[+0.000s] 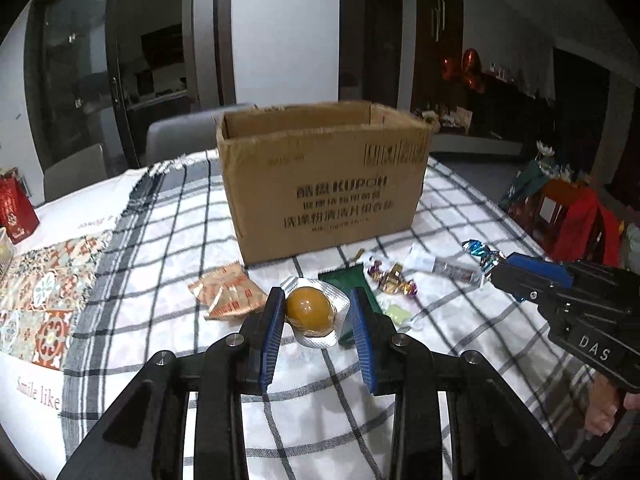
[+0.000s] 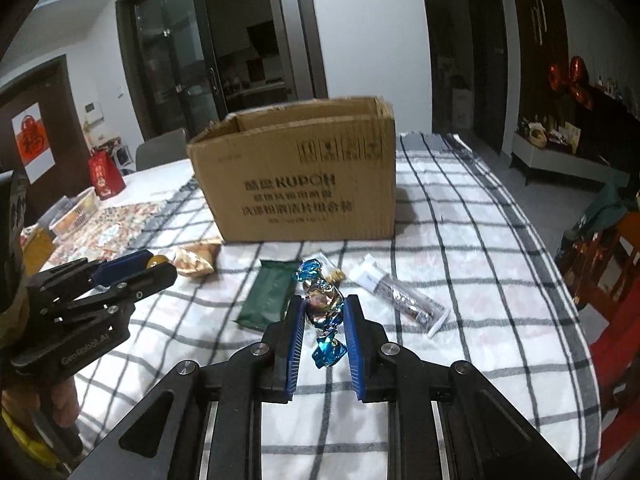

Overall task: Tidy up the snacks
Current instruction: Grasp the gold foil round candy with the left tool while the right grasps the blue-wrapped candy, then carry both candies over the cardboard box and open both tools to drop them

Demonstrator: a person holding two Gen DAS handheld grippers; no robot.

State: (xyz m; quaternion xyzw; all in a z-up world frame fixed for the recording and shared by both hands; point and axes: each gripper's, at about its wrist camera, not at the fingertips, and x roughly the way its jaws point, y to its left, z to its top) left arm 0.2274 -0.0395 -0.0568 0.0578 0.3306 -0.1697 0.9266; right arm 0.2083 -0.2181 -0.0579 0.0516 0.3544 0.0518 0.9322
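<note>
An open cardboard box [image 1: 324, 176] stands on the checked tablecloth, also in the right wrist view [image 2: 296, 184]. My left gripper [image 1: 318, 304] is shut on a yellow-brown round snack in a foil-backed blister [image 1: 310, 312], held just above the cloth. My right gripper [image 2: 322, 312] is shut on a blue-and-silver wrapped candy [image 2: 324, 308]; it shows at the right of the left wrist view [image 1: 486, 262]. On the cloth lie an orange snack packet [image 1: 228, 292], a green packet [image 2: 268, 294], small wrapped candies [image 1: 394, 280] and a long silver-white packet [image 2: 404, 296].
A red gift bag [image 2: 105, 176] and a plastic basket [image 2: 76, 212] stand at the table's left. Grey chairs [image 1: 180, 136] stand behind the table. A chair with red items [image 1: 576, 216] stands off the table's right edge.
</note>
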